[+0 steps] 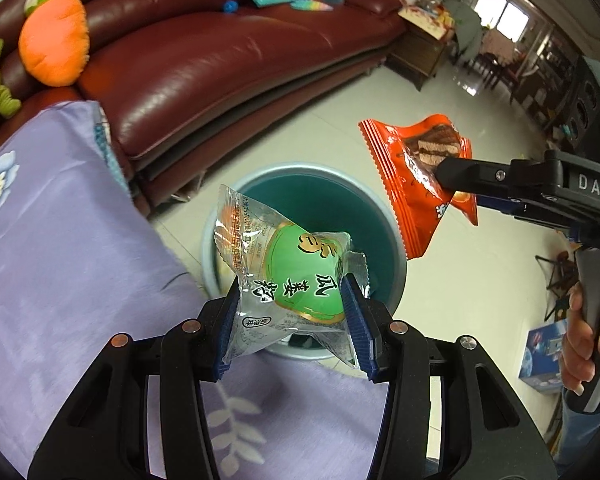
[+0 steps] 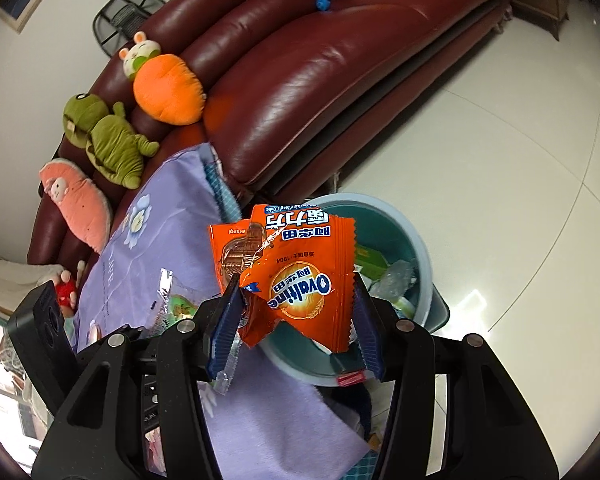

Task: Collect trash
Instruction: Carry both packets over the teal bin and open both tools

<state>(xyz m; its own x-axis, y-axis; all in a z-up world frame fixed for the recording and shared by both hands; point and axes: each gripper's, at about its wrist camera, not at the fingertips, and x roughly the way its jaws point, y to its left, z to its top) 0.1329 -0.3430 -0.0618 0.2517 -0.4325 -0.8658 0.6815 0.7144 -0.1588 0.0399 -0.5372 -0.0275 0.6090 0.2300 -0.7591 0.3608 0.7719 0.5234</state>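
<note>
Trash filled both tools: the left gripper pinched a clear plastic wrapper with a green printed oval, its long axis running from the pads up and left toward the crimped end, above the round blue-grey plastic bin. The right gripper clamped a crumpled orange foil Ovaltine packet, print upside down, its long axis rising away from the pads, serrated edge at right, over the bin's rim. Beside the bin lay a lilac flowered cloth and a dark red leather sofa.
</note>
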